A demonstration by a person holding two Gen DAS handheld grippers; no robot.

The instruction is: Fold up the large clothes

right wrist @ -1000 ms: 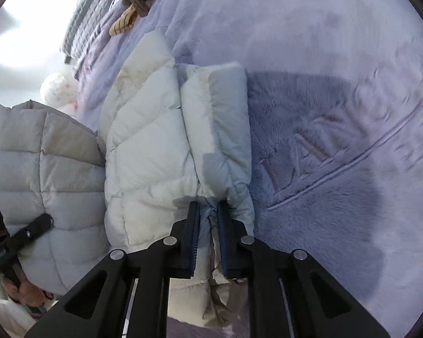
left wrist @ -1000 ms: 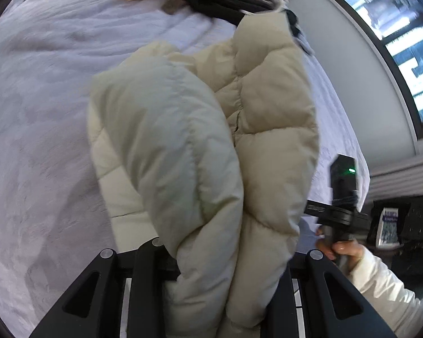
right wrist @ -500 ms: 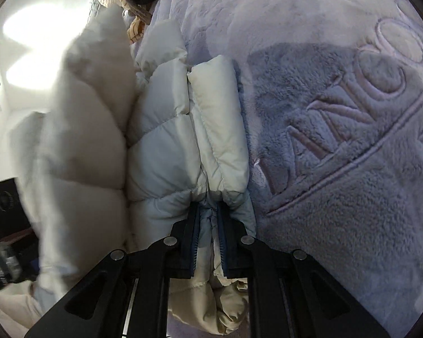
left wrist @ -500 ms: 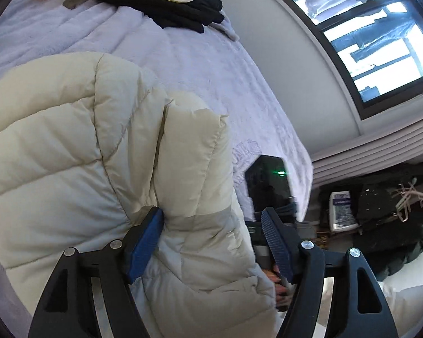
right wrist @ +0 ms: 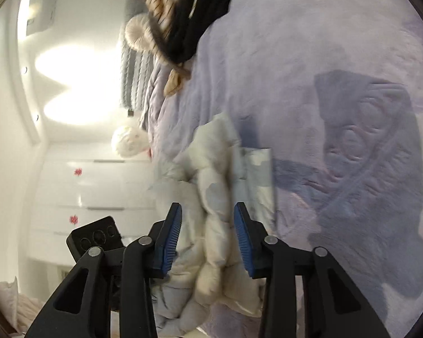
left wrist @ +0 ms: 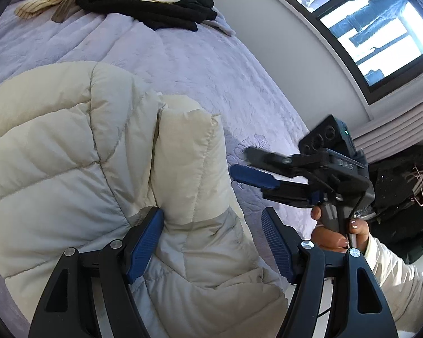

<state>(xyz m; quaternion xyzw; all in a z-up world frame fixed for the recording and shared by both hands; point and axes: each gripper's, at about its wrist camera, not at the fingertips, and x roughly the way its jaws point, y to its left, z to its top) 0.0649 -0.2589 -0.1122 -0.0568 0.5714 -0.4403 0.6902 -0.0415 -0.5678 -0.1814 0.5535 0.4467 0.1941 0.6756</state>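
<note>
A cream quilted puffer jacket (left wrist: 98, 169) lies folded on the lilac bed cover (left wrist: 197, 64). My left gripper (left wrist: 211, 225) is open, its blue pads standing either side of the jacket's near fold without pinching it. In the right wrist view the jacket (right wrist: 214, 197) lies bunched on the cover, and my right gripper (right wrist: 207, 222) is open above it, jaws apart. The right gripper also shows in the left wrist view (left wrist: 256, 169), held in a hand just right of the jacket.
A pile of black and striped clothes (left wrist: 143, 2) lies at the bed's far end, also in the right wrist view (right wrist: 180, 17). A window (left wrist: 366, 19) and grey wall stand beyond the bed. A dark bag (left wrist: 403, 197) sits at the right. White cabinets (right wrist: 98, 191) at the left.
Both grippers have opened and let go of the jacket. The jacket, held up a second ago, now lies folded on the bed. The right gripper has drawn back.
</note>
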